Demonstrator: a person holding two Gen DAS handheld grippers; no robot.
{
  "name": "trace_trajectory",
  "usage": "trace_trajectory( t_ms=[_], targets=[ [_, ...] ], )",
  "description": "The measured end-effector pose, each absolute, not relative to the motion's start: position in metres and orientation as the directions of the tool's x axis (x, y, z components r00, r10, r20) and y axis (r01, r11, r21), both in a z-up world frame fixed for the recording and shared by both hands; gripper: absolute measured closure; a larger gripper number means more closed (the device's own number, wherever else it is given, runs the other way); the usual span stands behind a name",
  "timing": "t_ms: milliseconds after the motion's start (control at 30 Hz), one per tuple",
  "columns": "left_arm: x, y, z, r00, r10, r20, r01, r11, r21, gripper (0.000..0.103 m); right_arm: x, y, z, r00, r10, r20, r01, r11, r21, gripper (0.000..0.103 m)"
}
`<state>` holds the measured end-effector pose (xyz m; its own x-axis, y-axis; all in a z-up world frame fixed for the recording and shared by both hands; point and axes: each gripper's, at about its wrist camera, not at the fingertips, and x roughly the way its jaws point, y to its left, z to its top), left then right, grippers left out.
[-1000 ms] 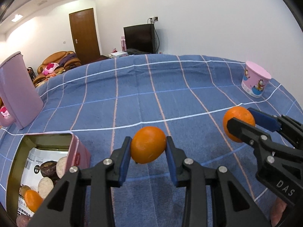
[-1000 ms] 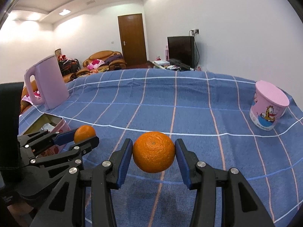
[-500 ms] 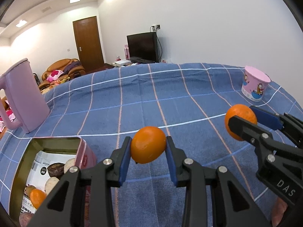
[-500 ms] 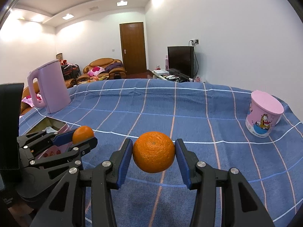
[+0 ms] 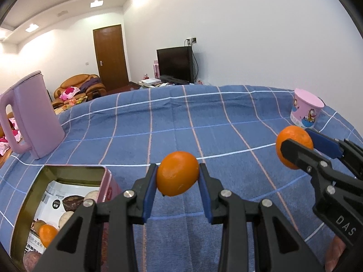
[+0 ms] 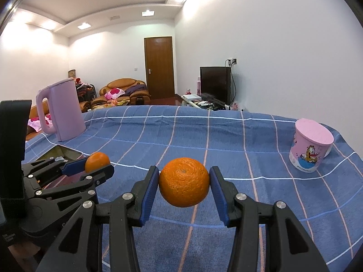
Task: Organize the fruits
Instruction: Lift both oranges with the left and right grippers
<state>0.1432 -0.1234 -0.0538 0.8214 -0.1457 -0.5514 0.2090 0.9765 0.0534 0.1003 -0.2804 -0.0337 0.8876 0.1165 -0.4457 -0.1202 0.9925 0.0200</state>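
Small orange (image 5: 177, 176) pinched in left gripper (image 5: 177, 181), just right of open tin (image 5: 74, 168); larger orange (image 6: 184, 182) pinched in right gripper (image 6: 184, 188), further right: carry leftward over tin, lower inside, release gently.

A smooth round orange mandarin (image 5: 177, 173) hangs clamped above the blue checked cloth. A larger dimpled orange (image 6: 184, 182) likewise, stem-end showing. Another small mandarin (image 5: 47, 234) lies inside the open pink tin (image 5: 72, 168).

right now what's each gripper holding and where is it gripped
The left gripper holds an orange, blue pads on its two opposite sides. The right gripper holds a larger orange the same way.
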Motion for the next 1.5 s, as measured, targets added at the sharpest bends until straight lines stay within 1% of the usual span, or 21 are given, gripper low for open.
trace_trajectory(
  t_ms=[300,600,1500],
  targets=[
    [0.139,-0.12,-0.051,0.838,-0.137,-0.529,0.193,0.98,0.053,0.066,0.094,-0.28,-0.031,0.904,0.11,-0.413,-0.114,0.993,0.014,0.055],
    [0.132,-0.123,-0.049,0.858,-0.124,-0.499,0.184,0.98,0.073,0.066,0.088,-0.279,-0.028,0.914,0.111,-0.39,-0.115,0.993,0.012,0.055],
    [0.118,-0.12,-0.042,0.901,-0.098,-0.423,0.145,0.986,0.081,0.066,0.072,-0.277,-0.023,0.939,0.107,-0.328,-0.113,0.994,0.002,0.055]
  ],
)
